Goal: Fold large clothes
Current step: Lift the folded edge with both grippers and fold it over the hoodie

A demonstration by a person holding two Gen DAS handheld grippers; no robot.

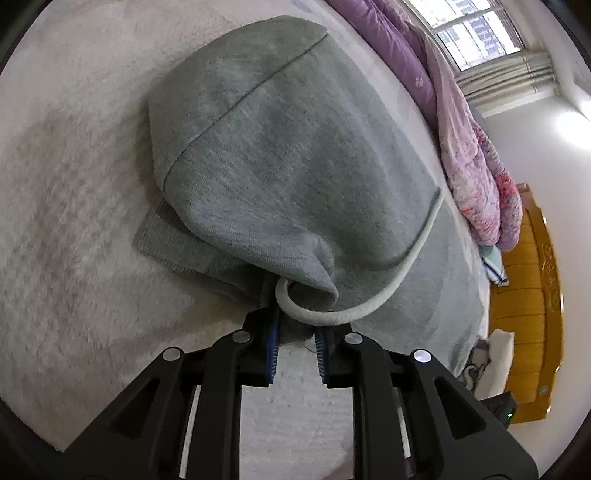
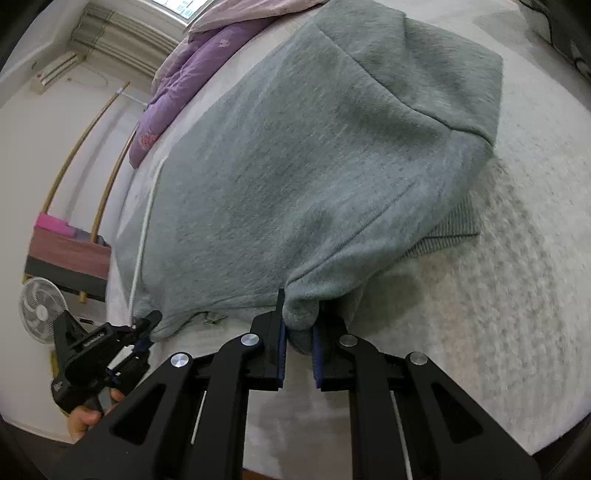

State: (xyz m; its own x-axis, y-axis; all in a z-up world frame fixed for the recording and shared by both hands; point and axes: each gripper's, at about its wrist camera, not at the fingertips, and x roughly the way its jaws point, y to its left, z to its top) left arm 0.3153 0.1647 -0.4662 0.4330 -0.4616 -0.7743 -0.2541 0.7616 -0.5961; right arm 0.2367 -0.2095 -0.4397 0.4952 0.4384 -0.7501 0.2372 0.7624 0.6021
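A large grey hoodie [image 1: 280, 155] lies on a white fuzzy bed cover, partly folded, with a ribbed cuff [image 1: 173, 240] sticking out beneath it. It also fills the right wrist view [image 2: 314, 166]. My left gripper [image 1: 295, 325] is shut on a bunched grey edge of the hoodie, with a white drawcord [image 1: 369, 306] looping across its fingertips. My right gripper [image 2: 299, 328] is shut on another bunched corner of the hoodie. The left gripper also shows in the right wrist view [image 2: 146, 325], held by a hand at the hoodie's near edge.
A purple and pink quilt [image 1: 461, 122] is heaped along the far side of the bed. A wooden headboard [image 1: 528, 295] stands at the right. A white fan [image 2: 42, 306] and a window [image 1: 476, 26] show beyond the bed cover [image 1: 74, 221].
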